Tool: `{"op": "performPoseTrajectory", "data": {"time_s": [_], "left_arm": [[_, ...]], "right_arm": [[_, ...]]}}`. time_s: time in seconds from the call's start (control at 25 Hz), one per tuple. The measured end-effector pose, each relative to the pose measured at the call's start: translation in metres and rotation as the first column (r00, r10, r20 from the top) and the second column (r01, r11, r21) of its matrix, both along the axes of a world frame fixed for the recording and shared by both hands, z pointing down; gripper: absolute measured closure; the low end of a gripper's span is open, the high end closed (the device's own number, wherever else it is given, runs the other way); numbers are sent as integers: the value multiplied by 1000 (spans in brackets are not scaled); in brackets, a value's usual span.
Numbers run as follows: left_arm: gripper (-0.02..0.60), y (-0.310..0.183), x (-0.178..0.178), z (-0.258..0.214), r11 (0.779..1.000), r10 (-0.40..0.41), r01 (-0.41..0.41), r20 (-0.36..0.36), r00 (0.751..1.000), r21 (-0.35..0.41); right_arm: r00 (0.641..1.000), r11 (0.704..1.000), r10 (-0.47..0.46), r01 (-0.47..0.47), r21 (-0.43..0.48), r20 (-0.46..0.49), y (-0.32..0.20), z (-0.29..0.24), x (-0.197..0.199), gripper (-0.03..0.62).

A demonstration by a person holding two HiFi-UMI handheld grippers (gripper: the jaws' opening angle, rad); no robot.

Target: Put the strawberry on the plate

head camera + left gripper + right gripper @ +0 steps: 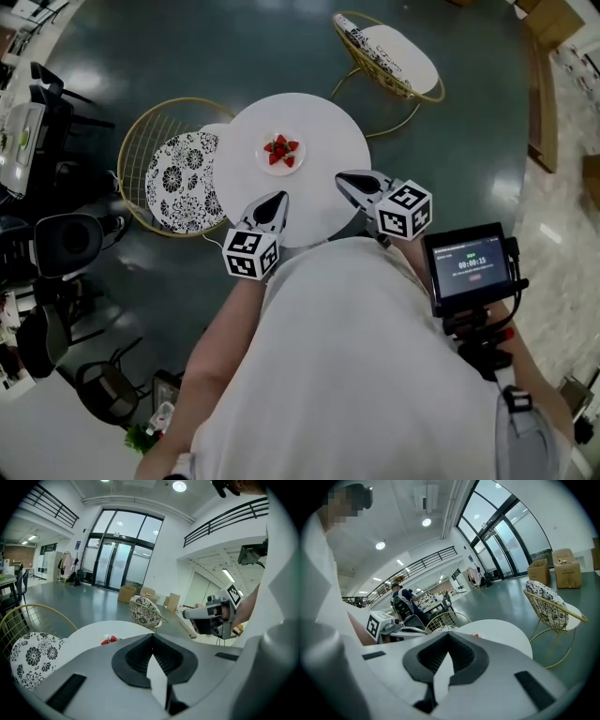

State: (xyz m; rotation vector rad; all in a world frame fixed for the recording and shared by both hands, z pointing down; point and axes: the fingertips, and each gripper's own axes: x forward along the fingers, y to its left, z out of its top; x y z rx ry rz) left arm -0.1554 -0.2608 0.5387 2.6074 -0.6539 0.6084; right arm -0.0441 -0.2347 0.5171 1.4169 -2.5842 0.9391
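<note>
Left fingers: the left gripper [152, 639] has its jaws shut pad to pad, with nothing between them.
Right fingers: the right gripper [449, 637] is likewise closed and empty (the dark ribbed pads meet along a single seam).
Position of the grippers: both hover on the person's side of the plate [279, 172], the left one just left of it and the right one off to its right. Neither touches it.
Strawberries [281, 152]: a small red cluster already lies on the plate, near its middle. No loose berry shows anywhere around the plate.
Table [323, 131]: round and white, it carries the plate near its centre and nothing else that can be made out.
Chairs: a patterned chair [178, 178] sits left of the plate, and a second chair [398, 47] stands beyond it to the right.
Step in hand: the placing looks done, or else the grippers are at rest; the frames do not settle which.
Doing it well: if a berry is yet to be moved, part the jaws before reaching and come down from above the plate. Close only until the pads bear, since soft fruit bruises easily.
Risk: a closed gripper swept low over the plate could nudge the cluster off its rim.
</note>
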Motion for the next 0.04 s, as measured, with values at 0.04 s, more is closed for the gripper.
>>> {"op": "performPoseTrajectory", "data": {"time_s": [0.04], "left_arm": [[575, 3, 2, -4, 1000, 0, 0, 0, 1000, -2]], "right_arm": [[1000, 1000, 2, -2, -1, -1, 3, -4, 2, 588]]}}
